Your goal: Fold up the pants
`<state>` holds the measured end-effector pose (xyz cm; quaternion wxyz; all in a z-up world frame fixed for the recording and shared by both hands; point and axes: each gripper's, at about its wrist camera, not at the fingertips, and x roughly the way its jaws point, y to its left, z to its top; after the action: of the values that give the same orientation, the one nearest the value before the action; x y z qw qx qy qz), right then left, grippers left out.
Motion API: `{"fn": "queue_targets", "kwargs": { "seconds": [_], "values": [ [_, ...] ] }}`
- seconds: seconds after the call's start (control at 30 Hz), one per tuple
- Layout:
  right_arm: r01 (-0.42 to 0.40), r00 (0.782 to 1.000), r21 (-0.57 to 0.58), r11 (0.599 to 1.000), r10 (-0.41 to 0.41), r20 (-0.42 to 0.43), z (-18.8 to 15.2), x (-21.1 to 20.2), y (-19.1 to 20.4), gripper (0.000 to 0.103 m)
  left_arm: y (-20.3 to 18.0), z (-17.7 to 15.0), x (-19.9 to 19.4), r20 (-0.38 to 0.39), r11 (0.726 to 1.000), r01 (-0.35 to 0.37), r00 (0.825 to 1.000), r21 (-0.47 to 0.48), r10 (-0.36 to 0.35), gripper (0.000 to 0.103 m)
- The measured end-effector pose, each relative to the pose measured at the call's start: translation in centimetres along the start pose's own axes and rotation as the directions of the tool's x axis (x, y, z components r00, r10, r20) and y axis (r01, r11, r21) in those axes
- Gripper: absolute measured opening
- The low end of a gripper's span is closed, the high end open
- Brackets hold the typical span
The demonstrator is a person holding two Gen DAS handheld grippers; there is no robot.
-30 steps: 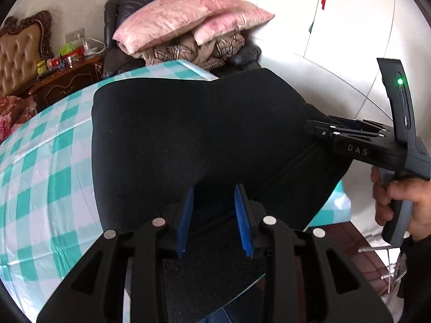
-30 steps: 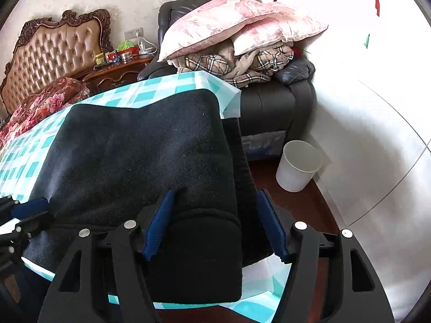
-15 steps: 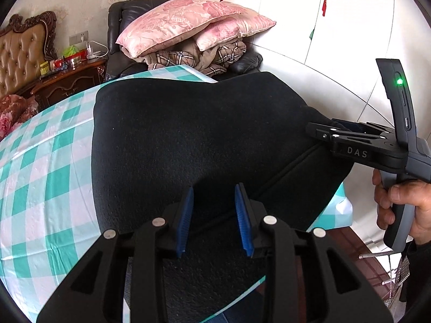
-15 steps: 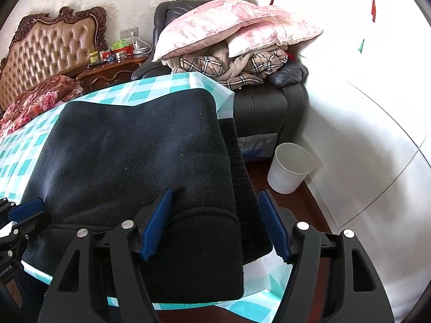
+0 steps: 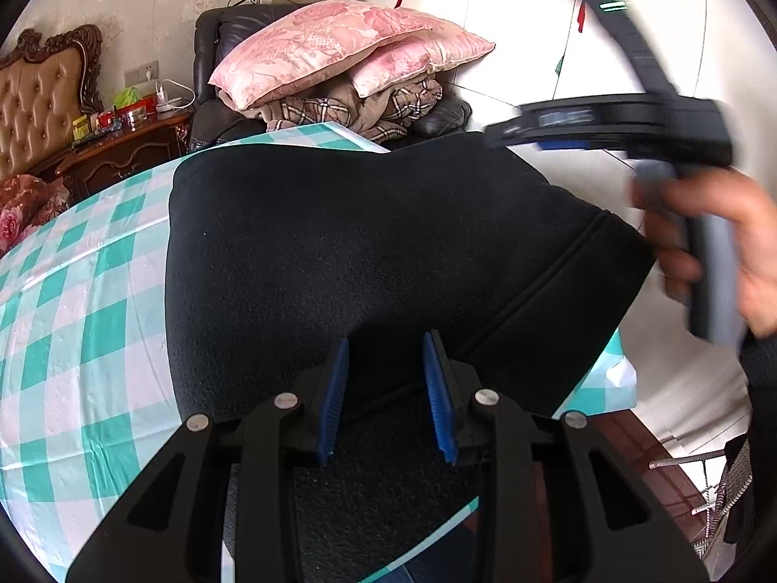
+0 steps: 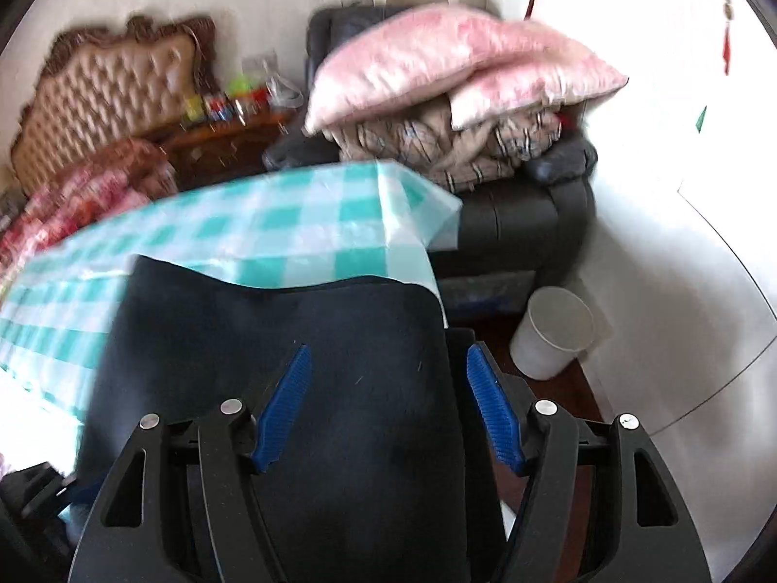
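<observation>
The black fleece pants [image 5: 349, 243] lie folded on the table with the teal-and-white checked cloth [image 5: 73, 320], their near end hanging over the table's right corner. My left gripper [image 5: 386, 369] is open, its blue pads just above the near hem, holding nothing. My right gripper [image 6: 386, 388] is open wide and empty above the pants [image 6: 291, 340]. In the left wrist view it is raised and blurred at the upper right [image 5: 505, 133], clear of the fabric.
A dark armchair [image 6: 524, 214] piled with pink pillows [image 5: 340, 48] and plaid blankets stands behind the table. A white bin [image 6: 553, 335] sits on the floor to the right. A wooden nightstand [image 5: 126, 150] and a tufted headboard [image 6: 107, 92] are at the back left.
My right gripper has lifted up and away from the pants' right edge and moves fast, blurring its view. My left gripper has stayed in place, open over the hem.
</observation>
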<state>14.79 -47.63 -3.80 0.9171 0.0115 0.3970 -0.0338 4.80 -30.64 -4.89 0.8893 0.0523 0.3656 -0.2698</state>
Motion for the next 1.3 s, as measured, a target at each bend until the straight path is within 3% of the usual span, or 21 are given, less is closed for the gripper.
{"fn": "queue_targets", "kwargs": {
  "seconds": [0.1, 0.17, 0.27, 0.33, 0.4, 0.5, 0.6, 0.87, 0.93, 1.0, 1.1, 1.3],
  "values": [
    [0.051, 0.992, 0.022, 0.998, -0.048, -0.120, -0.1, 3.8, -0.6, 0.057, 0.0, 0.1, -0.2, -0.004, 1.000, 0.009, 1.000, 0.011, -0.009, 0.032],
    [0.048, 0.992, 0.030, 0.998, -0.045, -0.115, -0.8, 4.1, -0.9, 0.057, 0.0, 0.9, -0.8, 0.009, 1.000, 0.018, 1.000, 0.021, -0.019, 0.033],
    [0.062, 0.993, 0.026, 0.998, -0.059, -0.099, -1.3, 3.7, -0.7, 0.057, 0.5, 4.5, -0.6, 0.041, 0.998, 0.026, 0.999, 0.065, -0.029, 0.041],
    [0.081, 0.993, 0.008, 0.997, -0.080, -0.090, -1.6, 3.5, -0.4, 0.057, 1.7, 8.2, 1.3, 0.001, 0.999, 0.019, 1.000, 0.046, -0.019, 0.041],
    [0.089, 0.992, 0.005, 0.996, -0.089, -0.084, -1.8, 3.5, -0.4, 0.057, 2.6, 11.4, 3.9, -0.038, 0.998, 0.055, 0.998, 0.031, -0.054, 0.041],
    [0.097, 0.992, 0.001, 0.995, -0.096, -0.079, -1.9, 3.5, -0.3, 0.058, 3.4, 14.0, 8.7, -0.136, 0.998, 0.068, 0.988, -0.002, -0.068, 0.037],
    [0.098, 0.992, 0.002, 0.995, -0.097, -0.081, -1.9, 3.8, -0.4, 0.058, 4.4, 14.4, 12.9, -0.224, 0.999, 0.026, 0.974, -0.034, -0.033, 0.028],
    [0.116, 0.990, -0.021, 0.993, -0.118, -0.081, -1.8, 4.3, 0.0, 0.058, 5.3, 14.0, 14.2, -0.224, 0.999, 0.031, 0.974, -0.040, -0.039, 0.028],
    [0.119, 0.990, -0.020, 0.993, -0.120, -0.078, -1.8, 4.3, 0.0, 0.058, 4.7, 15.3, 13.3, -0.153, 0.996, 0.081, 0.985, -0.033, -0.085, 0.026],
    [0.117, 0.990, -0.016, 0.993, -0.118, -0.077, -1.9, 4.3, -0.1, 0.058, 3.7, 16.4, 13.3, -0.135, 0.992, 0.123, 0.983, -0.001, -0.122, 0.026],
    [0.113, 0.991, -0.010, 0.994, -0.113, -0.078, -1.9, 4.4, -0.2, 0.058, 2.6, 16.9, 15.5, -0.186, 0.978, 0.209, 0.961, 0.007, -0.204, 0.026],
    [0.110, 0.990, -0.007, 0.994, -0.110, -0.084, -1.9, 4.5, -0.3, 0.058, 2.5, 16.5, 17.8, -0.251, 0.979, 0.204, 0.947, -0.006, -0.199, 0.028]
  ]
}}
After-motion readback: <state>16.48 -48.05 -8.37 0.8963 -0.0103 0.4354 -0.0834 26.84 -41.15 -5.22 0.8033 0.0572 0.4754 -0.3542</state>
